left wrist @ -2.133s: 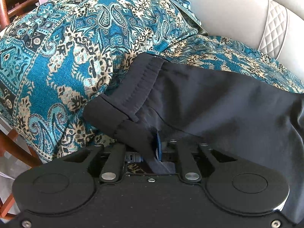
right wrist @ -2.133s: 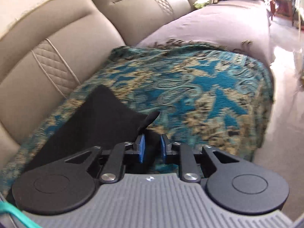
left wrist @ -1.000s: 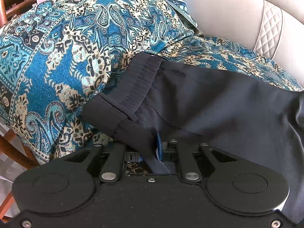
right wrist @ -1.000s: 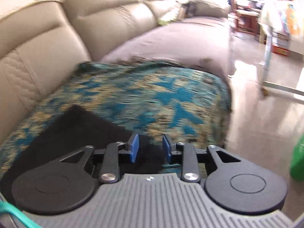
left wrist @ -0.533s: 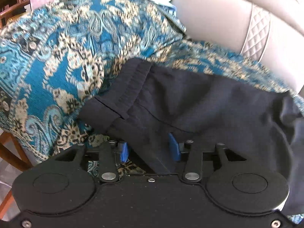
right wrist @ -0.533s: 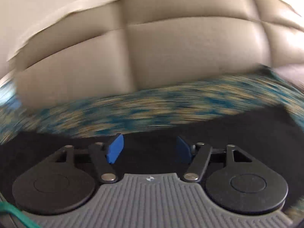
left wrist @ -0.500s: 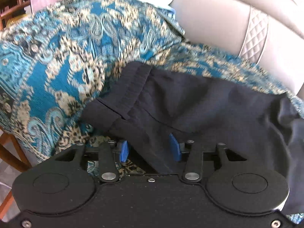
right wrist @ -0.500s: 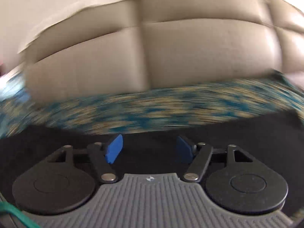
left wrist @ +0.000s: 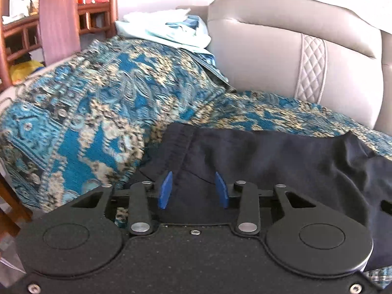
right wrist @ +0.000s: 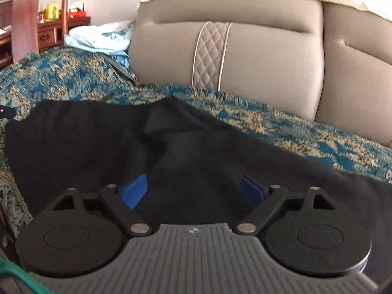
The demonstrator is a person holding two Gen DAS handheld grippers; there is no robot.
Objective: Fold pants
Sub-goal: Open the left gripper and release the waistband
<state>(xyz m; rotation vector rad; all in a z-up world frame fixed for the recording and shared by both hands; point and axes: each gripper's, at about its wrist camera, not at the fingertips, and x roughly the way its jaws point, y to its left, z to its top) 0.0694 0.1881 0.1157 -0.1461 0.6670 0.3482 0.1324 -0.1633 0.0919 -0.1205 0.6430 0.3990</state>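
Pants [left wrist: 281,161]: black, spread flat on patterned blue throw [left wrist: 80,112] covering beige sofa [left wrist: 269,56].
Left claw [left wrist: 193,189]: released, over waistband end.
Right claw [right wrist: 193,191]: released wide, over pants.

Beige leather sofa [left wrist: 281,56], quilted strip on backrest. Seat and armrest covered by a blue-and-gold patterned throw [left wrist: 103,112]. Black pants [right wrist: 98,142] lie flat on the throw. Pale blue cloth [left wrist: 169,31] heaped on the armrest.
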